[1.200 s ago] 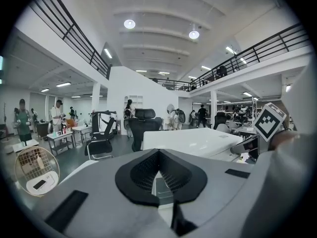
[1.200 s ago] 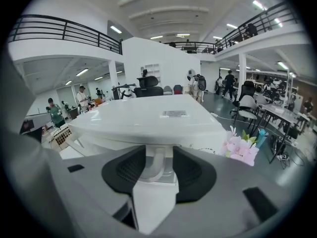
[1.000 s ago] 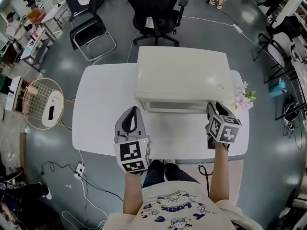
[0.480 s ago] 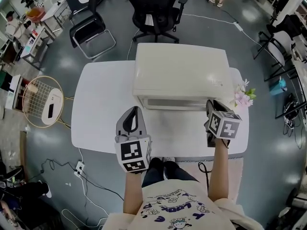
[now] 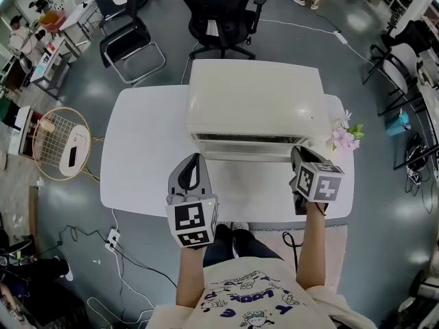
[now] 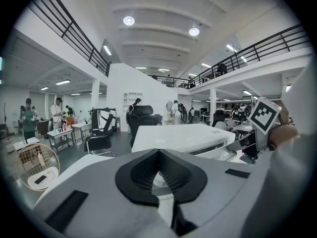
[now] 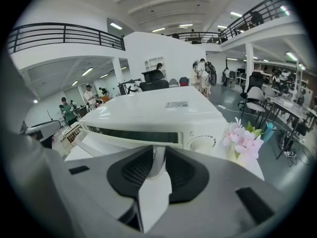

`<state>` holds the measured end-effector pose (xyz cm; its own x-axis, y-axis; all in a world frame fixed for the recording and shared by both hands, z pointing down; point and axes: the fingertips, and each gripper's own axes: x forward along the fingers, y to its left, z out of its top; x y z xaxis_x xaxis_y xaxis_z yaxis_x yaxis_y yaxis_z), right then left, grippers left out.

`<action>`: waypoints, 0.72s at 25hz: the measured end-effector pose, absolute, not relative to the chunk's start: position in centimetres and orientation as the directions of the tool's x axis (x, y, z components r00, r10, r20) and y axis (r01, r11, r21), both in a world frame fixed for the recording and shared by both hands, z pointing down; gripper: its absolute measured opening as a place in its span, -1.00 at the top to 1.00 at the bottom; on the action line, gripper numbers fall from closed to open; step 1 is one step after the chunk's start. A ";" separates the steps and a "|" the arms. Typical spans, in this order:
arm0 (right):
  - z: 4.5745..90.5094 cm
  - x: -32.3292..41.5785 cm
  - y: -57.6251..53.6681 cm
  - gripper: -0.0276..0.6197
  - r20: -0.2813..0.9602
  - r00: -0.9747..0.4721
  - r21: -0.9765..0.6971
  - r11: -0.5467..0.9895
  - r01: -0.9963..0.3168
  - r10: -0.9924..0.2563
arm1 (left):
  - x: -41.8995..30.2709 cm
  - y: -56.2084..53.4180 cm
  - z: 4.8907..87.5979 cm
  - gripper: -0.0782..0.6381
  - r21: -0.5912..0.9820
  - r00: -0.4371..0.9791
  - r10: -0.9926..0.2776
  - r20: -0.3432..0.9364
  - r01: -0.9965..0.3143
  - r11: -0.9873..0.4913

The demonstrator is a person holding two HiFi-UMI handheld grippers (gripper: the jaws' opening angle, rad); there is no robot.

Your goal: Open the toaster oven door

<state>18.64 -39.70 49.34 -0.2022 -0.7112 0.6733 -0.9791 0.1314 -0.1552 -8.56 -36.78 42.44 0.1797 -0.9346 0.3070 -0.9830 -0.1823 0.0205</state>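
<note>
Right tool point(image 7: 157, 168), jaws just closing, is pinching the slim, rigid door handle point(image 7: 157, 157) between its pads; toaster oven point(image 7: 148, 108) is sitting straight ahead. Door point(image 7: 120, 142) is likely hinging lightly at its bottom edge. Left tool point(image 5: 195, 157) is hovering pressed together.

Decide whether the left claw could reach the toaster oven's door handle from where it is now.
Probably yes: only bare table lies between the left claw and the left stretch of the handle, and nothing stands in the way.
</note>
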 end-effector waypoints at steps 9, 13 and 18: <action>50.0 18.9 -37.3 0.68 0.679 -0.243 -0.175 0.169 -0.970 -0.692 | -7.7 -34.3 42.6 0.77 0.009 0.140 -0.942 0.306 -0.990 -0.144; 50.3 18.9 -36.0 0.68 0.678 -0.256 -0.178 0.184 -0.967 -0.689 | -7.7 -32.8 42.7 0.77 0.004 0.121 -0.943 0.310 -0.992 -0.126; 51.0 18.5 -34.4 0.68 0.684 -0.259 -0.173 0.193 -0.966 -0.682 | -7.9 -31.4 42.9 0.77 0.002 0.113 -0.943 0.312 -0.993 -0.119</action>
